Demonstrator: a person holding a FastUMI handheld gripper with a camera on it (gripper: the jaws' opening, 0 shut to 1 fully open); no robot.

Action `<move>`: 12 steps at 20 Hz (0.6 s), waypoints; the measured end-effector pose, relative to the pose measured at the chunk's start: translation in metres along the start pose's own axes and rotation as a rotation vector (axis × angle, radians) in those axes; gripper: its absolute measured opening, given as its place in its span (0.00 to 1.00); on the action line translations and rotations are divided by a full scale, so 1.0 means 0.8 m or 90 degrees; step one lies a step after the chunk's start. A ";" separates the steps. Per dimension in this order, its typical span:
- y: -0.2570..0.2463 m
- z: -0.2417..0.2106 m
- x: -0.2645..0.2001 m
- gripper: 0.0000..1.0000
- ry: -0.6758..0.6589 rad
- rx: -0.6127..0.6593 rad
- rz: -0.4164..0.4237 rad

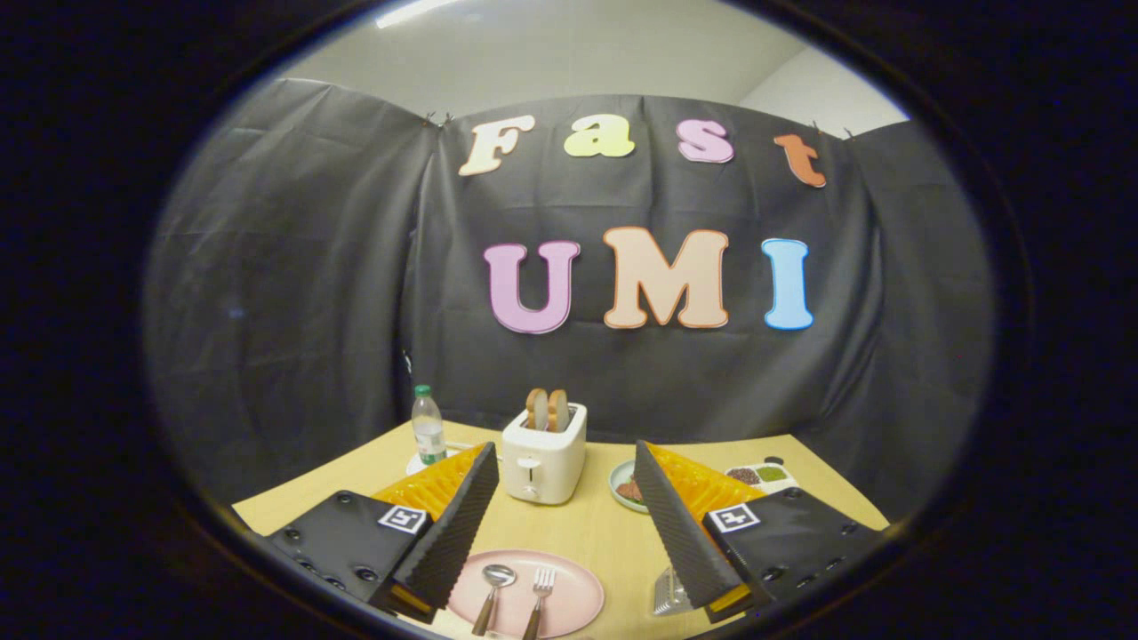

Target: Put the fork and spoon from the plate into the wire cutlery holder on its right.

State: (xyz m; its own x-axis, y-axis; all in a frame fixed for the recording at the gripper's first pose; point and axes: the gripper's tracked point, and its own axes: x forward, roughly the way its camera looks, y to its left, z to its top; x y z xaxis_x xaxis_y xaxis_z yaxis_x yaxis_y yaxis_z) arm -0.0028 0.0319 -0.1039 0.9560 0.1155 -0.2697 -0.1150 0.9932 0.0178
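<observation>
Pink plate (569,594) lies on a wooden table (587,533), low between the two fingers of the gripper (564,511), which are spread wide and hold nothing. On the plate rest a spoon (494,594) and, just right of it, a fork (539,597), side by side with their heads pointing away; the handle ends are cut off from sight. Right of the plate, a wire holder (669,594) is mostly hidden behind the right finger, so only a small part of its mesh shows. Beyond the fingers stands a white toaster (543,462) with two bread slices (547,409) sticking up. Left of it is a clear bottle (428,428) with a green cap. Right of the toaster, a small bowl (621,484) of dark food is partly covered by the right finger, and further right a divided tray (761,475) is hard to make out.
</observation>
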 end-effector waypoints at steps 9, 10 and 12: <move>0.024 -0.086 0.003 0.99 0.101 -0.045 0.037; 0.026 -0.098 0.004 0.99 0.116 -0.050 0.041; 0.029 -0.126 0.003 0.99 0.150 -0.056 0.047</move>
State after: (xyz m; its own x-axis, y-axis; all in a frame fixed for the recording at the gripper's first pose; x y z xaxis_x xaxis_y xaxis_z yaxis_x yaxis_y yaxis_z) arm -0.0302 0.0541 -0.2011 0.8558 0.1712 -0.4882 -0.2153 0.9759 -0.0352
